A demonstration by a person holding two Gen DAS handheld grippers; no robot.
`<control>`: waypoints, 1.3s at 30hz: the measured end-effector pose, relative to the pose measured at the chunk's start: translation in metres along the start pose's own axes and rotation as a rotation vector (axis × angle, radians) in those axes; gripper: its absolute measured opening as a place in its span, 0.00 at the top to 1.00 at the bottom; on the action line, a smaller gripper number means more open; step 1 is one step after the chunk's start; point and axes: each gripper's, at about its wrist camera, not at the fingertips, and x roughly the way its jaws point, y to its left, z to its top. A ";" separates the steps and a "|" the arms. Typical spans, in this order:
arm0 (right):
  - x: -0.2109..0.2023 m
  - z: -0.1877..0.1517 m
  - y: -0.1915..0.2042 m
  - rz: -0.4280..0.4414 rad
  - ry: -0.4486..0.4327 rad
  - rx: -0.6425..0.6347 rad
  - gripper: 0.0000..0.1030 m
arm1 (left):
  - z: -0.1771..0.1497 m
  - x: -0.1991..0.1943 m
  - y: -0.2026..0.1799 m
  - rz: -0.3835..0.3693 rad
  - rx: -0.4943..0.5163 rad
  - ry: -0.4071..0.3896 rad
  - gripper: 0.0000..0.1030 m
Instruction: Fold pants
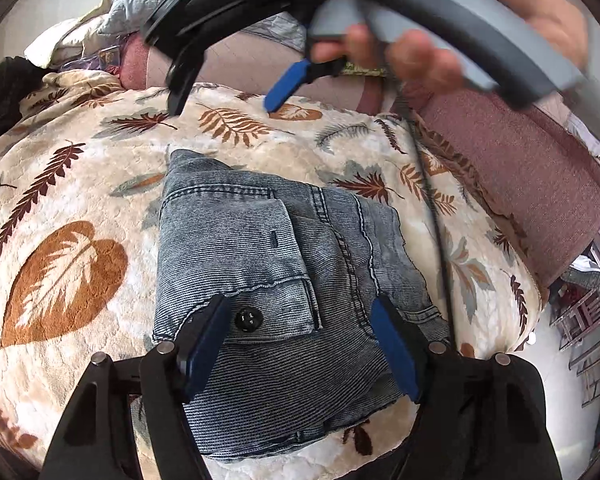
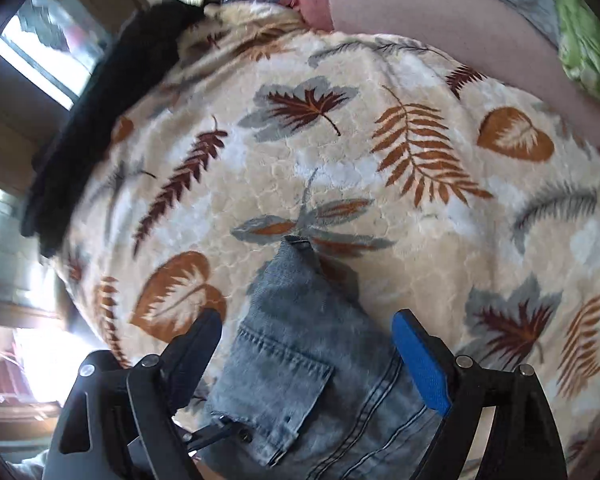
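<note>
Blue denim pants (image 1: 276, 264) lie folded into a compact bundle on a cream blanket with leaf prints (image 1: 68, 208). A flap pocket with a black button (image 1: 249, 319) faces up. My left gripper (image 1: 300, 320) is open and hovers just above the near part of the bundle, holding nothing. My right gripper (image 1: 224, 108) shows in the left wrist view, open, above the blanket beyond the pants, held by a hand (image 1: 404, 52). In the right wrist view the right gripper (image 2: 308, 328) is open over the pants (image 2: 300, 360), whose corner points away.
A pink sofa cushion (image 1: 516, 172) lies to the right and behind. A heap of bedding (image 1: 112, 20) and a black garment (image 2: 100, 108) sit at the far left. A black cable (image 1: 432, 208) hangs over the blanket. The blanket's edge drops off at right.
</note>
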 end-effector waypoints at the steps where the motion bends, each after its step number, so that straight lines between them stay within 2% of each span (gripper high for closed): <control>1: 0.013 0.009 0.006 -0.035 0.042 -0.021 0.15 | -0.001 0.000 -0.001 0.005 0.005 -0.008 0.28; 3: 0.037 0.020 0.016 -0.088 0.113 -0.055 0.15 | -0.004 0.003 -0.001 0.012 0.004 -0.006 0.28; 5: 0.060 0.025 0.017 -0.112 0.172 -0.057 0.33 | -0.006 0.004 -0.001 0.015 0.013 -0.006 0.28; 6: 0.071 0.025 0.017 -0.109 0.206 -0.057 0.60 | -0.007 0.005 -0.001 0.016 0.014 -0.004 0.28; 7: 0.078 0.023 0.018 -0.109 0.221 -0.066 0.75 | -0.008 0.006 0.000 0.017 0.018 -0.003 0.28; 9: 0.081 0.020 0.023 -0.135 0.218 -0.105 0.86 | -0.008 0.009 0.002 0.018 0.018 0.005 0.28; 12: 0.067 0.022 0.020 -0.175 0.146 -0.101 0.90 | -0.012 0.017 0.002 0.026 0.022 0.024 0.28; 19: 0.067 0.016 0.013 -0.200 0.064 -0.075 0.90 | -0.016 0.021 -0.003 0.065 0.065 0.014 0.28; 21: 0.059 0.015 0.011 -0.207 0.010 -0.037 0.88 | -0.015 0.014 -0.002 0.049 0.055 -0.002 0.28; 23: 0.038 0.015 0.003 -0.173 -0.066 0.006 0.82 | -0.014 -0.002 0.001 0.015 0.030 -0.048 0.28; 24: 0.027 0.013 -0.002 -0.160 -0.089 0.025 0.76 | -0.012 -0.014 0.003 0.017 0.018 -0.073 0.28; 25: 0.019 0.010 -0.005 -0.138 -0.088 0.043 0.59 | -0.011 -0.028 0.008 0.015 -0.002 -0.110 0.28; 27: 0.006 0.000 -0.008 -0.096 -0.079 0.051 0.33 | -0.011 -0.055 0.025 0.033 -0.076 -0.171 0.28; 28: 0.007 -0.003 0.001 -0.100 -0.086 0.041 0.32 | -0.013 -0.064 0.035 0.046 -0.117 -0.178 0.27; 29: 0.003 -0.008 0.000 -0.096 -0.082 0.033 0.32 | -0.017 -0.068 0.046 0.049 -0.159 -0.172 0.26; 31: 0.003 -0.016 0.000 -0.065 -0.066 0.044 0.32 | -0.024 -0.059 0.069 0.055 -0.256 -0.081 0.26; 34: 0.011 -0.017 0.001 -0.074 -0.049 0.054 0.32 | -0.035 -0.034 0.094 -0.047 -0.394 0.040 0.27; 36: 0.019 -0.013 0.001 -0.068 -0.031 0.056 0.32 | -0.037 -0.021 0.095 -0.106 -0.414 0.072 0.27; 38: 0.026 -0.009 0.003 -0.073 -0.018 0.045 0.32 | -0.038 -0.013 0.094 -0.106 -0.410 0.082 0.27; 39: 0.030 -0.006 0.005 -0.072 -0.011 0.038 0.32 | -0.039 -0.010 0.095 -0.133 -0.418 0.089 0.29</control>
